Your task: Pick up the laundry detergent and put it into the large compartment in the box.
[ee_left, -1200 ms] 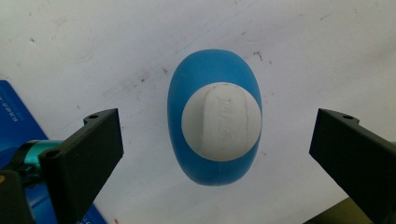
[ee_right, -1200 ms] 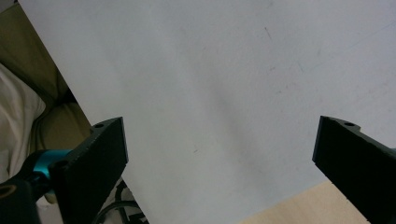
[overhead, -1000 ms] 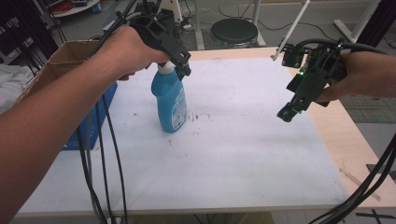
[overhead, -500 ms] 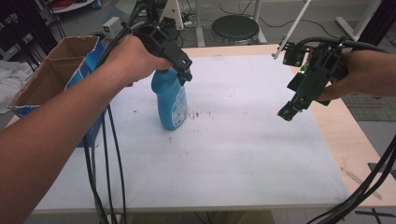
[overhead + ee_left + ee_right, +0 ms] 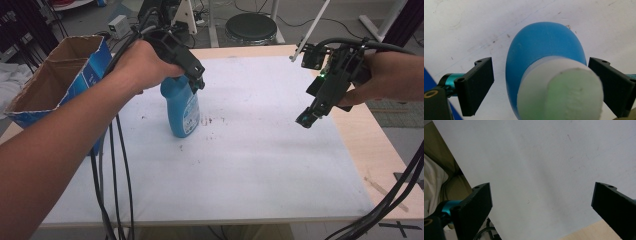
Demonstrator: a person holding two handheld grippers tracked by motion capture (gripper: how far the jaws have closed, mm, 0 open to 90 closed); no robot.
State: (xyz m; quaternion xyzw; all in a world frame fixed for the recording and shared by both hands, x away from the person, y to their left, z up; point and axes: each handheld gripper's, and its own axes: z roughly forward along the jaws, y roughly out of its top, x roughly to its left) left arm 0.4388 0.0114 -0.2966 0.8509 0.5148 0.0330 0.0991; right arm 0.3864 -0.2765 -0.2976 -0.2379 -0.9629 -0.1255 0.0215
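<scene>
The left forearm reaches in across the surface [image 5: 260, 165], its hand [image 5: 142, 65] gripping the left tongs [image 5: 196, 84] pointed down over the blue bottle [image 5: 183, 110]; their jaws stand apart on either side of the bottle's white cap [image 5: 560, 87], not touching it; the right hand [image 5: 387, 75] holds the right tongs [image 5: 306, 120] tilted down above bare white cover, jaws wide apart; the hand hides the bottle's top in the high view; the bottle stands upright left of centre, beside an open cardboard box [image 5: 55, 82].
</scene>
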